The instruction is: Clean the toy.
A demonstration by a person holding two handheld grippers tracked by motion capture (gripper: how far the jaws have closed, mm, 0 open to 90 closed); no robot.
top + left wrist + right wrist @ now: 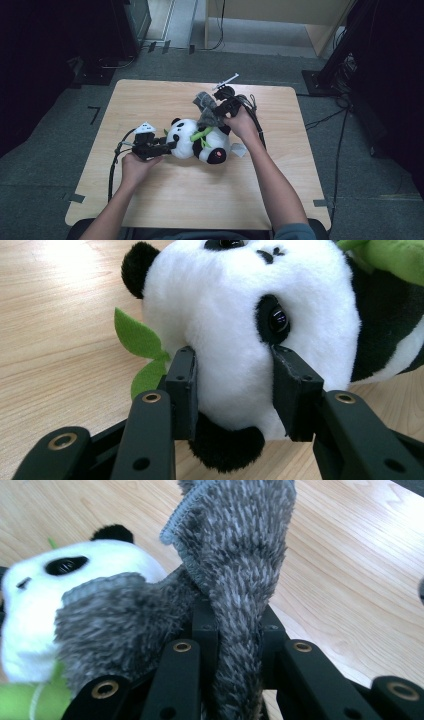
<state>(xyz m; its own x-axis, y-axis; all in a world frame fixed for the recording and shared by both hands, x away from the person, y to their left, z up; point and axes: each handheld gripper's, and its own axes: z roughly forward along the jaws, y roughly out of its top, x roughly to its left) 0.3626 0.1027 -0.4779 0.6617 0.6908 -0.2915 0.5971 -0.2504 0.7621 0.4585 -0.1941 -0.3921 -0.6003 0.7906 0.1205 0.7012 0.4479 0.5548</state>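
A black-and-white plush panda (197, 142) with green felt leaves lies on its side on the wooden table (150, 100). My left gripper (167, 145) is shut on the panda's head (235, 330), the pads pressing into the white fur on either side. A fuzzy grey cloth (207, 110) drapes from the panda's body up into my right gripper (222, 111), which is shut on a fold of that cloth (235, 580). In the right gripper view the panda's face (30, 595) lies at the left behind the cloth.
A small white tag (239, 149) lies on the table beside the panda's feet. Cables run from both grippers across the table. Dark stands and cables surround the table on the grey floor; a wooden cabinet (280, 15) stands behind.
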